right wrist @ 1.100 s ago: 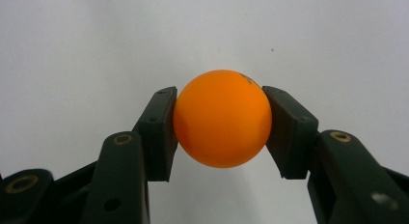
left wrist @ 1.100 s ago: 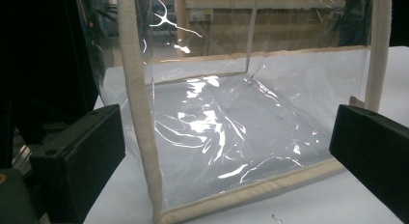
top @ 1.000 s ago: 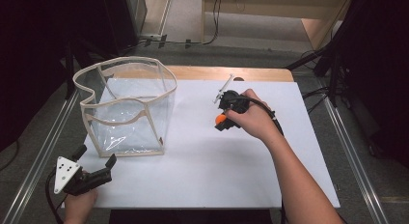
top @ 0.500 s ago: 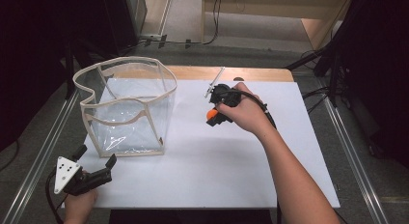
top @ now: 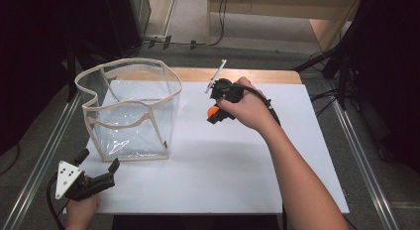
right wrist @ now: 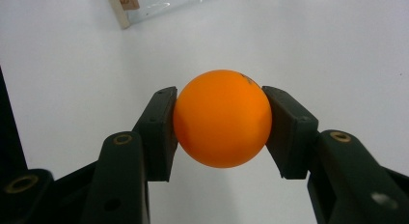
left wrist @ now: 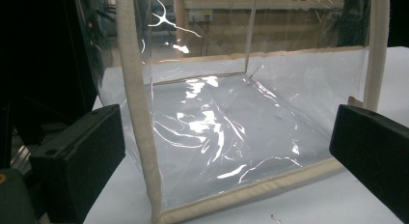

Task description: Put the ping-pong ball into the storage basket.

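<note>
1. Since a second ago, the right gripper (top: 214, 114) has lifted and drifted left toward the clear bag (top: 130, 111).
2. Its jaws clamp an orange ball (right wrist: 222, 119) above the white table (top: 237, 165).
3. At the near left, the left gripper (top: 96, 166) waits with jaws apart, facing the bag.

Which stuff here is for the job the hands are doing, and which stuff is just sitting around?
For the job:
- orange ball, squeezed in the right tongs
- clear box with cloth edges, open on top
- left tongs, open, pointing at the box

Just sitting around:
- white table
- cables on the floor behind the table
</note>
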`<state>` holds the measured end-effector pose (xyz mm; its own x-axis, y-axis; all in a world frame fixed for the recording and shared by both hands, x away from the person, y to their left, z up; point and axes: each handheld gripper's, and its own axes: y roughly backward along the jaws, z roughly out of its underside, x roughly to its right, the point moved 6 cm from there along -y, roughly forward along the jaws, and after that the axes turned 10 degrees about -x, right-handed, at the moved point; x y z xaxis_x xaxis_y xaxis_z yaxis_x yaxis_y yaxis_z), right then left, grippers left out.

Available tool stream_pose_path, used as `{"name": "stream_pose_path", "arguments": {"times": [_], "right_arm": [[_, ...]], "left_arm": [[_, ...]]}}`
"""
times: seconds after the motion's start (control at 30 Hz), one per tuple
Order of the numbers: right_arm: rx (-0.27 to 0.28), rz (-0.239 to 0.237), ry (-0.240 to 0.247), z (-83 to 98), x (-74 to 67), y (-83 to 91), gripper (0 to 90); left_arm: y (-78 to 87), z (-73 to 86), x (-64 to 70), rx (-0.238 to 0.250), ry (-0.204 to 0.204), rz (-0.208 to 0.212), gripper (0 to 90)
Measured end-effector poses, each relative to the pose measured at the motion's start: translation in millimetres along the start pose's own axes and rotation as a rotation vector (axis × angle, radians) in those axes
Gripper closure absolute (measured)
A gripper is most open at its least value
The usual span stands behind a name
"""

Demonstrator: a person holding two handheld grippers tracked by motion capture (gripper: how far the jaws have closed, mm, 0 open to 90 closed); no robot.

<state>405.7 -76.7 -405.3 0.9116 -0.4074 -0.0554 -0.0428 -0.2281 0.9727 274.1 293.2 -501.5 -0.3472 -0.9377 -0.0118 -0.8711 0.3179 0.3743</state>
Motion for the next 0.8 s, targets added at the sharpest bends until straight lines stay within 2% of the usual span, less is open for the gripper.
{"name": "stream_pose_path", "arguments": {"times": [0.8], "right_arm": [[0.005,-0.002,0.045,-32.7,-4.8,23.4,47.7]], "left_arm": [[0.1,0.1,-0.3,-0.001,-0.002,0.002,0.0]]}}
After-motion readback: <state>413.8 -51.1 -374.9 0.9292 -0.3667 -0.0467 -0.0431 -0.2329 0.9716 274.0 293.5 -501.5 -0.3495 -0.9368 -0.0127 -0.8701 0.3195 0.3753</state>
